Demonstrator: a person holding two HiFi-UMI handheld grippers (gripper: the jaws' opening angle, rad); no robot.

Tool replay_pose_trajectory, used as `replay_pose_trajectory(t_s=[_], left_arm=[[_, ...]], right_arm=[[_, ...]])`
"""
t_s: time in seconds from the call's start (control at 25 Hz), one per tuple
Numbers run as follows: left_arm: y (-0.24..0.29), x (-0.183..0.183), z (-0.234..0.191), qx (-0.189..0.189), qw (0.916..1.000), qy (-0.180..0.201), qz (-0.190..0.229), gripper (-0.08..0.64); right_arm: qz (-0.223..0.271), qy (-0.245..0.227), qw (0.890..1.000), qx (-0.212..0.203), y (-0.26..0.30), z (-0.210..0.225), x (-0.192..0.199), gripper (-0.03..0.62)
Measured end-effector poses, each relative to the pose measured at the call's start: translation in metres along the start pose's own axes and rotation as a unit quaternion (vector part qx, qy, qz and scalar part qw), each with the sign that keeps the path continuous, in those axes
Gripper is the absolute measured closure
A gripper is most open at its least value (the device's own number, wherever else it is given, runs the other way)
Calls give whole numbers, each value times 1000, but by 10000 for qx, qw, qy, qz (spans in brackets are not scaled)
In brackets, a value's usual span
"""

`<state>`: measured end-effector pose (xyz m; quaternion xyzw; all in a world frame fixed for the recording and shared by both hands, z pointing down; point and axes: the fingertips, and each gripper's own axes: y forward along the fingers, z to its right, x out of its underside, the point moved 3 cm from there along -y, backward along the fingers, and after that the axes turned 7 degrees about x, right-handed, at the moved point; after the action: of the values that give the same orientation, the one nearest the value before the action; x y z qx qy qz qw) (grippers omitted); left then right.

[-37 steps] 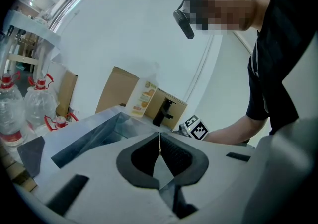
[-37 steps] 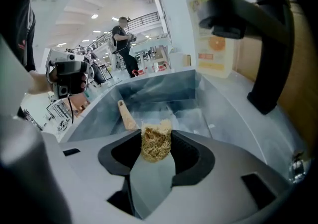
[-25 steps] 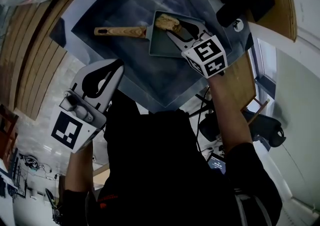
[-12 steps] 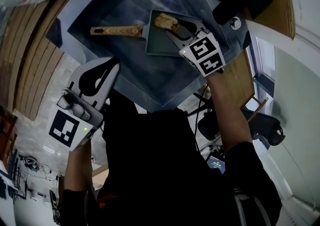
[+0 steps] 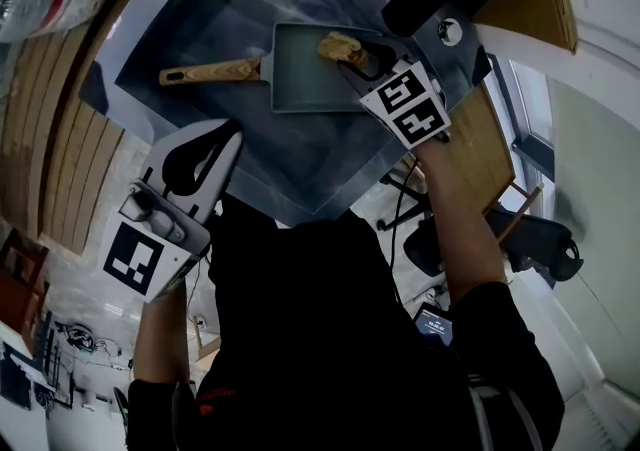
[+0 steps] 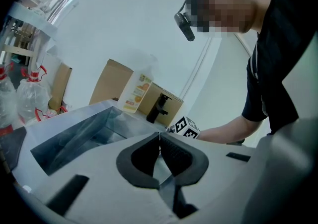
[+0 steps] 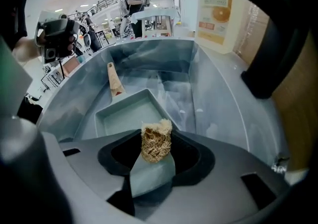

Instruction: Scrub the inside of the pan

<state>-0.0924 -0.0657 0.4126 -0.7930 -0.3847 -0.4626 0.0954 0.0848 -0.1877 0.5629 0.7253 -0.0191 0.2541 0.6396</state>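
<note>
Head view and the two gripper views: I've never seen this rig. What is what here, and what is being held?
There is no robot: a person holds a two-jaw gripper in each hand. The head view looks down from a head camera. Each gripper view looks along that gripper's own fingers. A square pan with a wooden handle lies in a steel sink. The right gripper pinches a fibrous sponge over the pan. The left gripper is shut and empty.
</note>
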Motion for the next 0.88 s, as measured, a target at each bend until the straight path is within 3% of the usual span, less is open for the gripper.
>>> replay_pose_trajectory(t_s=[0.32, 0.64, 0.88], left_arm=[[20, -6, 12, 122, 9999, 85, -69, 535], [11, -8, 14, 65, 9999, 93, -16, 535], [-12, -11, 9, -49, 9999, 89, 108, 535]], right_arm=[[-287, -99, 9994, 180, -6, 16, 15, 410], [-55, 61, 10000, 52, -18, 7, 1, 410], [86, -576, 9978, -326, -18, -33, -38, 410]])
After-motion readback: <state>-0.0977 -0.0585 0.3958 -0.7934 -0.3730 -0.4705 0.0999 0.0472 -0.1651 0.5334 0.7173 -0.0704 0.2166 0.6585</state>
